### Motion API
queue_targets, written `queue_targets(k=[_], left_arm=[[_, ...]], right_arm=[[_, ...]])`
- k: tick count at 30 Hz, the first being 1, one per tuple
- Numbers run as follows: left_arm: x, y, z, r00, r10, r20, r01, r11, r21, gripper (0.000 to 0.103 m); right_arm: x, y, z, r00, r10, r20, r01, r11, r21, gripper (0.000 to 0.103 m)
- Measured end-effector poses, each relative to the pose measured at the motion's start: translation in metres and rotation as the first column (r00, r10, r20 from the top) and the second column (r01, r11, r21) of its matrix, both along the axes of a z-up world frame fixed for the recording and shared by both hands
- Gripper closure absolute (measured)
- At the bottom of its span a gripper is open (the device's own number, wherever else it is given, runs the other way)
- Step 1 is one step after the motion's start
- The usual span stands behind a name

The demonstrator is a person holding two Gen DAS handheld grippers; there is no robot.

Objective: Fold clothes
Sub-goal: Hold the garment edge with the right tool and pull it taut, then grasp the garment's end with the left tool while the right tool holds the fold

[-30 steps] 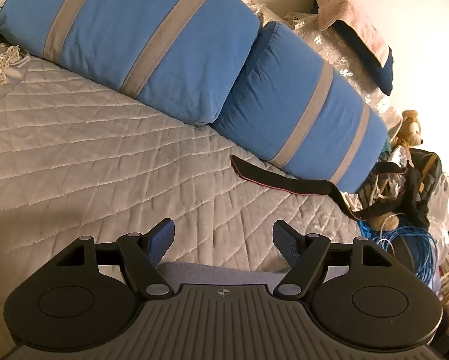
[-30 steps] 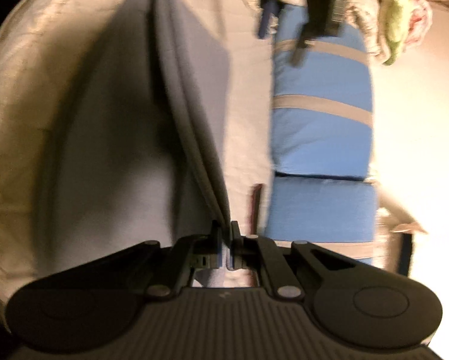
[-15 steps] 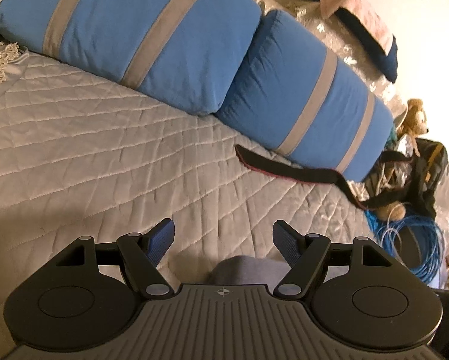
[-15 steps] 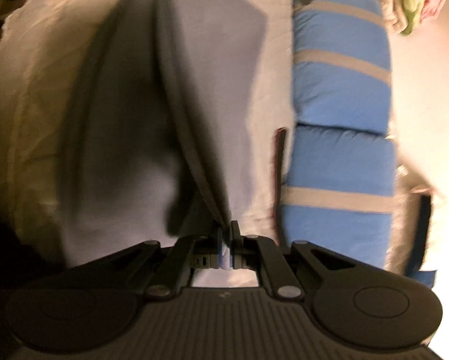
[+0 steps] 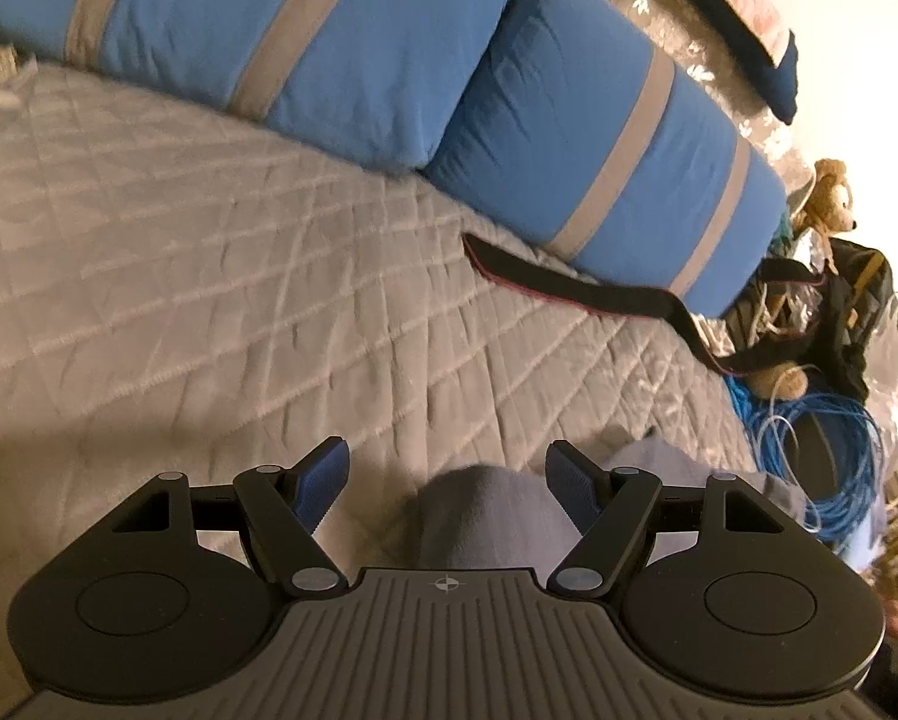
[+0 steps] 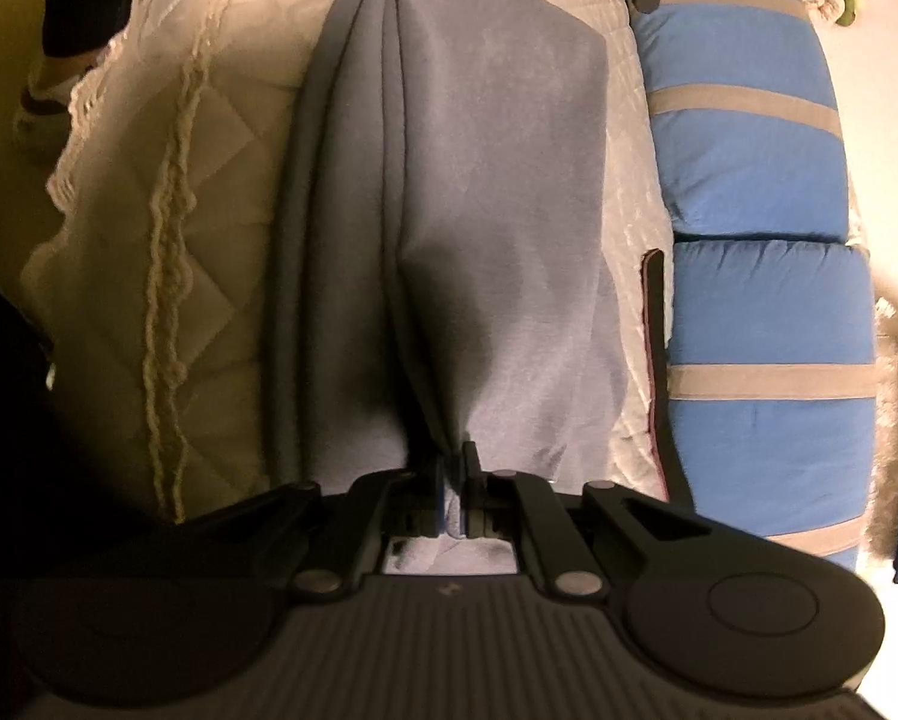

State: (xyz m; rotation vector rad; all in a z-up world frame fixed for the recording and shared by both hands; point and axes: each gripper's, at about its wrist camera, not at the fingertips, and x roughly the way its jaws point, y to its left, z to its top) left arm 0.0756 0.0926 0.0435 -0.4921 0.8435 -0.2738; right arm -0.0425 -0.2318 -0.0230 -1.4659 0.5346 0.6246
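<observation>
- Pinching the grey cloth [image 6: 497,192] at its near edge, our right gripper [image 6: 452,468] has its jaws pressed together on a bunched fold.
- From that pinch we see the cloth stretch away along the quilt [image 6: 209,138], a raised ridge running up its middle and folded layers on its left side.
- Our left gripper [image 5: 446,468] has its jaws spread apart, clamping nothing; a rounded hump of the cloth [image 5: 479,510] lies just below and between them, whether touching we cannot tell.
- Beyond it we see bare quilt [image 5: 209,252], then two blue pillows [image 5: 599,138] at the far side.
- A dark strap [image 5: 569,288] lies against the right pillow.
- Far right we see a teddy bear [image 5: 827,192] and blue cable [image 5: 833,450].
</observation>
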Motion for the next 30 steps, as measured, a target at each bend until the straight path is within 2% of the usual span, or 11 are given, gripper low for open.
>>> queue_targets(k=[5, 10, 12, 15, 17, 19, 23, 25, 27, 29, 30], left_arm=[[0.007, 0.008, -0.025, 0.986, -0.063, -0.152, 0.036, 0.984, -0.174, 0.032], [0.009, 0.023, -0.066, 0.938, -0.106, -0.329, -0.023, 0.931, -0.365, 0.032], [0.007, 0.028, -0.080, 0.926, -0.109, -0.361, -0.056, 0.907, -0.416, 0.032], [0.009, 0.030, -0.089, 0.927, -0.113, -0.358, -0.072, 0.883, -0.464, 0.035], [0.013, 0.026, -0.093, 0.924, -0.122, -0.362, -0.070, 0.877, -0.475, 0.046], [0.017, 0.021, -0.099, 0.915, -0.136, -0.380, -0.065, 0.879, -0.472, 0.069], [0.018, 0.018, -0.103, 0.911, -0.140, -0.387, -0.064, 0.881, -0.469, 0.072], [0.018, 0.018, -0.102, 0.912, -0.136, -0.388, -0.067, 0.881, -0.468, 0.072], [0.019, 0.017, -0.101, 0.909, -0.137, -0.392, -0.065, 0.885, -0.460, 0.071], [0.020, 0.016, -0.099, 0.908, -0.143, -0.393, -0.060, 0.886, -0.460, 0.069], [0.020, 0.015, -0.098, 0.908, -0.145, -0.392, -0.058, 0.885, -0.462, 0.066]], right_arm=[[-0.002, -0.004, -0.002, 1.000, -0.008, 0.013, 0.008, 1.000, 0.000, 0.099], [-0.001, -0.007, 0.002, 0.998, -0.010, 0.055, 0.010, 1.000, 0.003, 0.099], [0.001, -0.008, 0.004, 0.997, -0.003, 0.079, 0.003, 1.000, 0.001, 0.099], [0.008, -0.009, 0.012, 0.992, 0.014, 0.129, -0.013, 1.000, -0.006, 0.099], [0.021, -0.007, 0.022, 0.984, 0.032, 0.173, -0.031, 0.999, -0.013, 0.099], [0.035, -0.004, 0.036, 0.973, 0.046, 0.228, -0.044, 0.999, -0.014, 0.099], [0.045, -0.004, 0.064, 0.956, 0.043, 0.290, -0.044, 0.999, -0.001, 0.099], [0.039, -0.007, 0.066, 0.974, 0.028, 0.226, -0.027, 1.000, -0.009, 0.099], [0.030, -0.011, 0.054, 0.993, 0.028, 0.115, -0.025, 0.999, -0.029, 0.099], [0.022, -0.014, 0.037, 0.999, 0.013, 0.029, -0.012, 0.999, -0.036, 0.087], [0.021, -0.014, 0.030, 1.000, -0.008, 0.013, 0.009, 0.999, -0.036, 0.076]])
